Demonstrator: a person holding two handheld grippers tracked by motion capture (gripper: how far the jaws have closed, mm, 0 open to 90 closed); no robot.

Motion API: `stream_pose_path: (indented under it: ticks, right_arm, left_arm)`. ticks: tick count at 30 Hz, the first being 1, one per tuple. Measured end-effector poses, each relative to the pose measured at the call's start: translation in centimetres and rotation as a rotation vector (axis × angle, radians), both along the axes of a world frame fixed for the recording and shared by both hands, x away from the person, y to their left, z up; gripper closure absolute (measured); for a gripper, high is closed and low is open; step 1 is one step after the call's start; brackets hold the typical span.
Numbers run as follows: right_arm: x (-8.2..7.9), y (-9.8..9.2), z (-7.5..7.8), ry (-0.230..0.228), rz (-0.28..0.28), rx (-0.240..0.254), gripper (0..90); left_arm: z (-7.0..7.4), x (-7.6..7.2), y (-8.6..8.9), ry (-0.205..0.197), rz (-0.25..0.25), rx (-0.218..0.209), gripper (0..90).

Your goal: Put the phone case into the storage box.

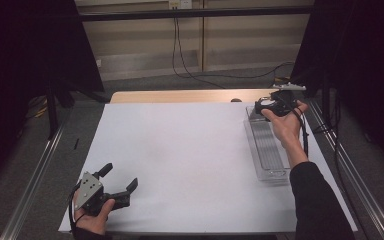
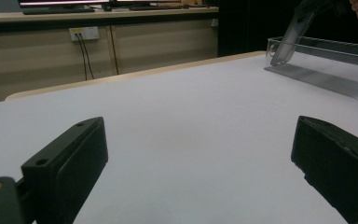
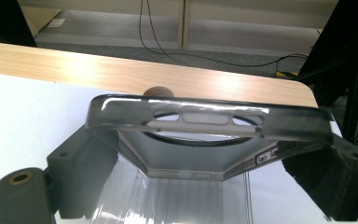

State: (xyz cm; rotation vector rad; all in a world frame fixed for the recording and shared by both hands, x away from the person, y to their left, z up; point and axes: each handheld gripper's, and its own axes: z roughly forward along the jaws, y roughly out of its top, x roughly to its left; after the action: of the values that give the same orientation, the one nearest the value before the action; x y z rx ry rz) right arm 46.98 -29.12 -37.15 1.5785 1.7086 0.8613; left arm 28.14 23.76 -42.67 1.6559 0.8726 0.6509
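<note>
A smoky clear phone case [image 3: 205,116] is held edge-on between the jaws of my right gripper [image 3: 205,161], which is shut on its two sides. In the high view, my right gripper [image 1: 265,106] hangs over the far end of a long clear plastic tray [image 1: 267,150] at the table's right. The left gripper view shows the case [image 2: 289,39] tilted, with its lower end inside the tray [image 2: 326,79]. My left gripper [image 1: 120,176] rests near the front left corner of the white table sheet. Its jaws stand wide open with nothing between them [image 2: 196,163].
The white sheet [image 1: 180,150] covers most of the wooden table [image 1: 180,96]. A small round brown knob [image 3: 158,91] sits on the bare wood strip behind the tray. Metal rails run along both sides of the table. Cables lie on the floor beyond.
</note>
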Motion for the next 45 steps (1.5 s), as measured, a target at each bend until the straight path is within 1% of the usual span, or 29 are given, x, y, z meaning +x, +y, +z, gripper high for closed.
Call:
stream_pose_path:
  ticks: [4, 6, 9, 10, 11, 13, 19, 20, 22, 23, 26, 27, 29, 30, 31, 33, 35, 43, 45]
  right_arm:
    - [0.2, 0.1, -0.3, 0.004, -0.011, 0.002, 12.1]
    - [0.3, 0.2, -0.4, 0.004, -0.020, 0.003, 12.0]
    - [0.4, 0.3, -0.4, 0.003, -0.030, 0.005, 12.0]
    - [0.5, 0.3, -0.4, 0.000, -0.033, 0.007, 12.0]
    - [0.5, 0.3, -0.4, -0.004, -0.037, 0.009, 12.1]
    - [0.7, 0.3, -0.4, -0.006, -0.045, 0.014, 12.0]
    - [1.0, 0.5, -0.4, -0.008, -0.064, 0.019, 12.0]
    - [1.1, 0.5, -0.3, -0.007, -0.065, 0.019, 12.0]
    - [1.3, 0.5, -0.3, -0.005, -0.069, 0.019, 12.0]
    - [1.3, 0.6, -0.3, -0.005, -0.073, 0.020, 12.0]
    - [1.6, 0.7, -0.3, -0.010, -0.082, 0.018, 12.0]
    - [1.7, 0.7, -0.3, -0.011, -0.085, 0.018, 12.0]
    - [1.8, 0.7, -0.3, -0.014, -0.089, 0.020, 12.0]
    - [1.8, 0.7, -0.3, -0.016, -0.092, 0.022, 12.0]
    - [1.9, 0.7, -0.3, -0.015, -0.094, 0.023, 12.0]
    - [2.1, 0.8, -0.2, -0.009, -0.093, 0.015, 12.0]
    - [2.2, 0.9, -0.2, -0.009, -0.101, 0.010, 12.0]
    - [2.4, 1.2, -0.3, -0.015, -0.107, 0.003, 12.0]
    - [2.5, 1.2, -0.3, -0.015, -0.106, 0.003, 11.9]
  left_arm:
    - [0.0, 0.1, 0.0, -0.005, -0.003, 0.007, 3.7]
    - [0.0, 0.1, -0.1, -0.001, 0.000, -0.003, 3.7]
    - [0.0, 0.2, -0.2, -0.004, -0.002, -0.002, 3.7]
    - [0.0, 0.2, -0.3, 0.002, -0.003, -0.012, 3.7]
    - [0.0, 0.3, -0.3, 0.001, -0.003, -0.012, 3.7]
    - [0.0, 0.3, -0.3, -0.001, -0.007, -0.006, 3.7]
    - [-0.1, 0.3, -0.3, 0.003, -0.005, -0.009, 3.7]
    - [0.0, 0.3, -0.3, 0.003, -0.008, 0.000, 3.7]
    - [0.0, 0.3, -0.3, 0.003, -0.008, -0.001, 3.7]
    - [-0.1, 0.3, -0.3, 0.003, -0.006, -0.010, 3.7]
    - [-0.1, 0.3, -0.3, 0.003, -0.008, -0.005, 3.7]
    - [-0.1, 0.3, -0.3, 0.003, -0.006, -0.011, 3.7]
    - [-0.1, 0.3, -0.3, 0.001, -0.007, -0.005, 3.7]
    - [-0.1, 0.3, -0.3, 0.003, -0.007, -0.009, 3.7]
    - [-0.1, 0.3, -0.3, 0.002, -0.008, -0.002, 3.7]
    - [-0.1, 0.4, -0.3, -0.001, -0.008, 0.008, 3.8]
    - [-0.2, 0.4, -0.4, 0.003, -0.010, -0.001, 3.8]
    - [-0.2, 0.4, -0.3, 0.002, -0.010, 0.004, 3.8]
    - [-0.2, 0.4, -0.4, 0.005, -0.010, -0.003, 3.8]
